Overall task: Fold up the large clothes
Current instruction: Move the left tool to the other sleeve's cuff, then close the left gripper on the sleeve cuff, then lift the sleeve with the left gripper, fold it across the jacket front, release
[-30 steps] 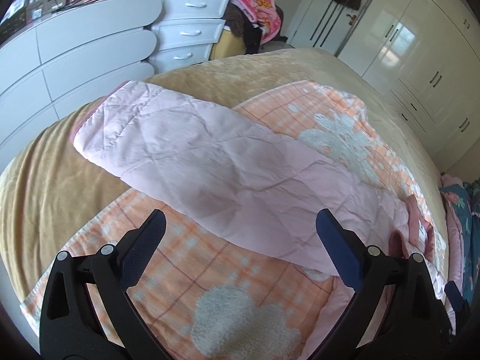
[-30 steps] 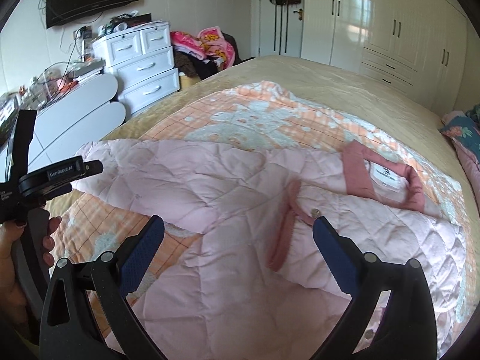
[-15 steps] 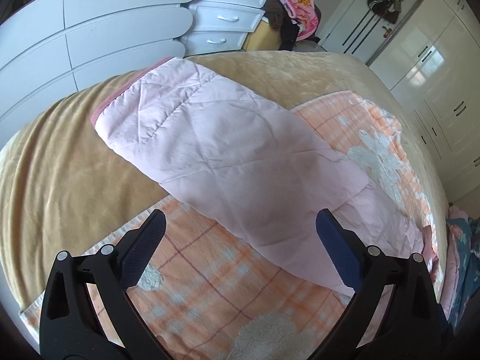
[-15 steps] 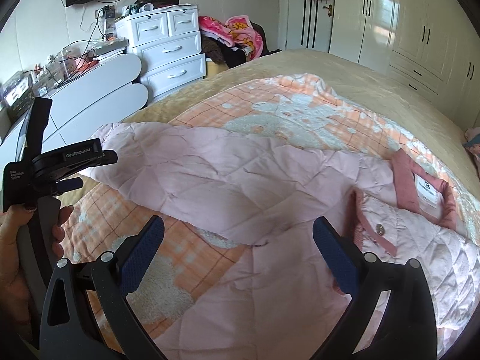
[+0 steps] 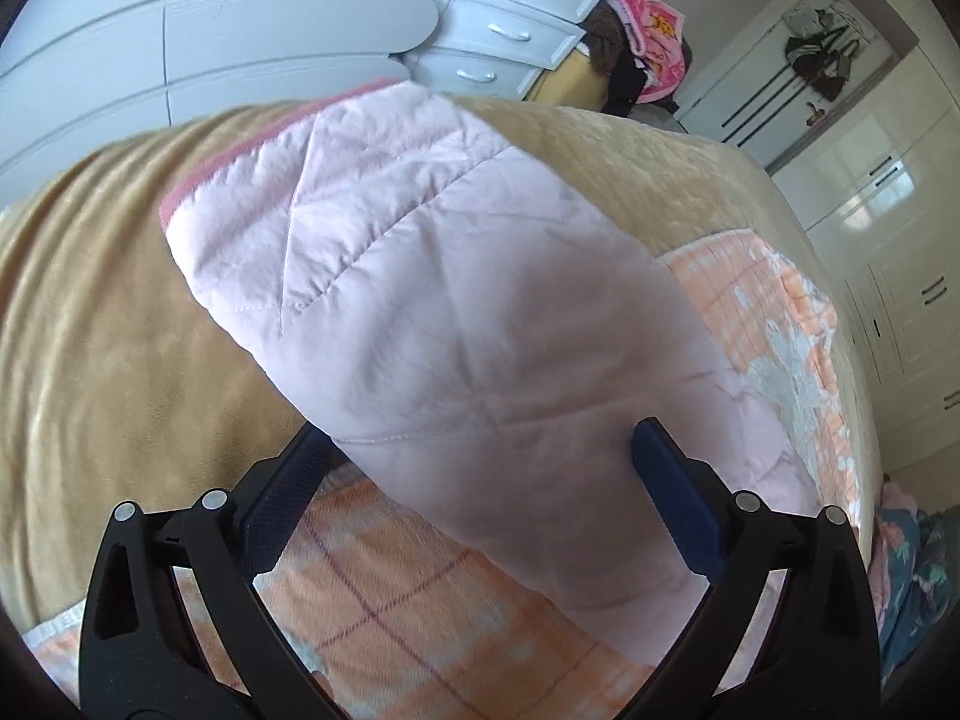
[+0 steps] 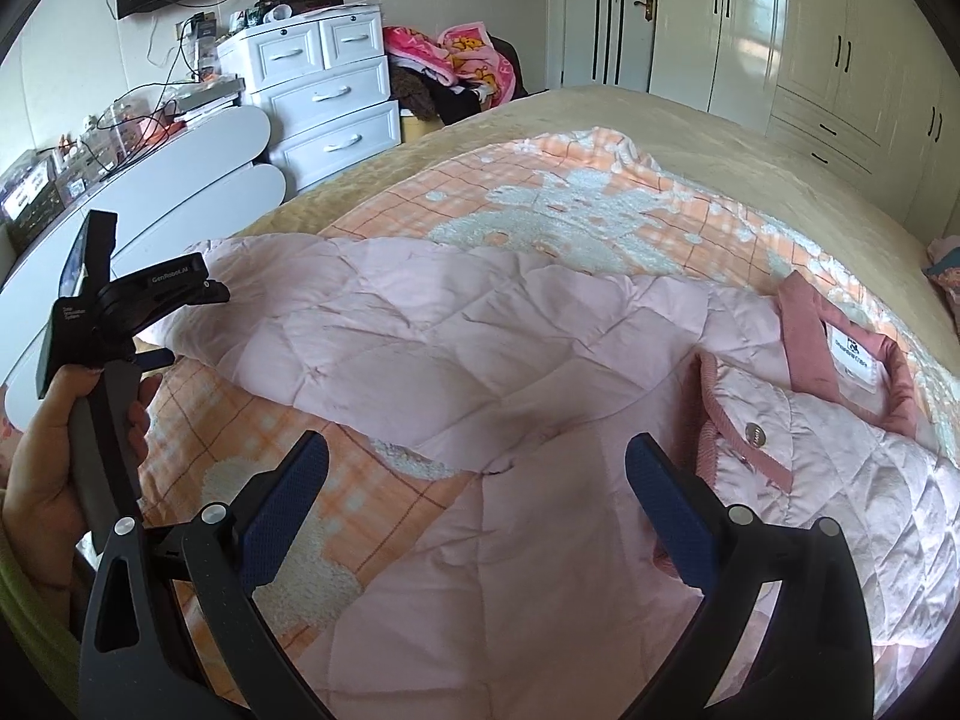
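A pale pink quilted jacket (image 6: pixel 540 396) lies spread on the bed, its darker pink collar (image 6: pixel 840 354) at the right. One long sleeve (image 5: pixel 432 300) stretches left, with its pink cuff (image 5: pixel 240 156) near the bed's edge. My left gripper (image 5: pixel 480 462) is open, its jaws straddling the sleeve partway along; the left finger tip is hidden under the fabric. It also shows in the right wrist view (image 6: pixel 156 324). My right gripper (image 6: pixel 477 474) is open and empty, just above the jacket's body near the armpit.
The jacket rests on an orange checked blanket (image 6: pixel 570 192) over a beige bedspread (image 5: pixel 120 312). White drawers (image 6: pixel 330 102) and a curved white cabinet (image 5: pixel 210 30) stand past the bed's left edge. Wardrobes (image 6: pixel 828 42) line the far wall.
My left gripper has moved forward and down along the sleeve toward the cuff, and its jaws now straddle it. My right gripper has shifted left and lower over the jacket's body.
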Demonstrator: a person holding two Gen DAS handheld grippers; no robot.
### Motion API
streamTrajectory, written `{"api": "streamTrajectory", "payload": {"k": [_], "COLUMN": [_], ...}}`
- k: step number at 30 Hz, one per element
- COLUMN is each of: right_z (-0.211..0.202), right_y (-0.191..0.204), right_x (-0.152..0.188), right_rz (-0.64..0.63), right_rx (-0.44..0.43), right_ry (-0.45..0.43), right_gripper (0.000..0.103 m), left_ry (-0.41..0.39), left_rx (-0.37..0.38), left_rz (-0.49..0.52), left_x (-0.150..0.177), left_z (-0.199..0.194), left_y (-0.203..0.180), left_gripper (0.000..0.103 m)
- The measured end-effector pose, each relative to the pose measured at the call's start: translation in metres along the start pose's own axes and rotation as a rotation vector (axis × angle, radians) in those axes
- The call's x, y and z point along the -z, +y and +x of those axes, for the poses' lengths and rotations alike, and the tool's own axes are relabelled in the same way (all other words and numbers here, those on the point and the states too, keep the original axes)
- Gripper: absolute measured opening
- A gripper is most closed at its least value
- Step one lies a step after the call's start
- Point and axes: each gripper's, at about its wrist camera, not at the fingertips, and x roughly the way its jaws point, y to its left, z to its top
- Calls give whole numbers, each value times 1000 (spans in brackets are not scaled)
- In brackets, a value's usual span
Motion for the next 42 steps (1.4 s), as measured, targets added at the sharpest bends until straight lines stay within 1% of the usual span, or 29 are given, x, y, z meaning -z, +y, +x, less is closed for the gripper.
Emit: {"api": "streamTrajectory", "payload": {"k": [3,5,7,9,10,11,12,13,14,15,16,19,24,26,28,34,37,40,42], "right_z": [-1,-4,-8,-11,-13,-14,-16,-18,-20,-23,-25,-32,-47,-54,-62,-89,-101,-113,-120], "right_y": [-9,-17,-25,-33,-37,-40,-44,-47,-50,-53,-55,-61,-75,-81,-89,-114,-127,-142,-151], "right_x": [3,6,9,12,12,13,14,16,17,18,19,23,30,33,36,50,58,68,74], "right_rz": [12,25,30,32,37,43,51,59,65,70,74,91,110,115,128,151,177,212,223], "right_rx": [13,23,40,59,68,73,76,78,79,79,80,83,99,115,122,160,174,183,192], "right_ry": [5,4,2,2,2,0,-2,-5,-8,-14,-17,-26,-40,-48,-55,-82,-94,-102,-100], "right_gripper": [99,99,99,99,99,99,99,99,99,99,99,99,99,99,99,99,99,99,99], "left_ry": [-38,-43,-59,-64,-73,-86,-98,-115,-136,-158,-176,-221,-296,-314,-331,-386,-396,-412,-400], "left_rx": [3,16,28,28,25,26,33,46,49,53,60,109,181,231,267,376,439,477,521], "left_rz": [-38,-70,-75,-77,-81,-88,-97,-99,-85,-63,-41,8,72,96,122,209,263,322,346], "left_x": [-5,-9,-12,-14,-14,-14,-15,-15,-16,-16,-18,-22,-21,-18,-14,7,22,40,53], "left_z": [6,6,4,6,4,2,0,-4,-9,-16,-23,-49,-93,-112,-127,-170,-191,-211,-223], "left_y": [7,11,14,15,16,18,20,22,20,17,13,0,-22,-33,-46,-84,-105,-124,-139], "left_gripper": [94,94,94,89,80,67,59,44,37,25,19,14,12,10,10,8,8,8,8]}}
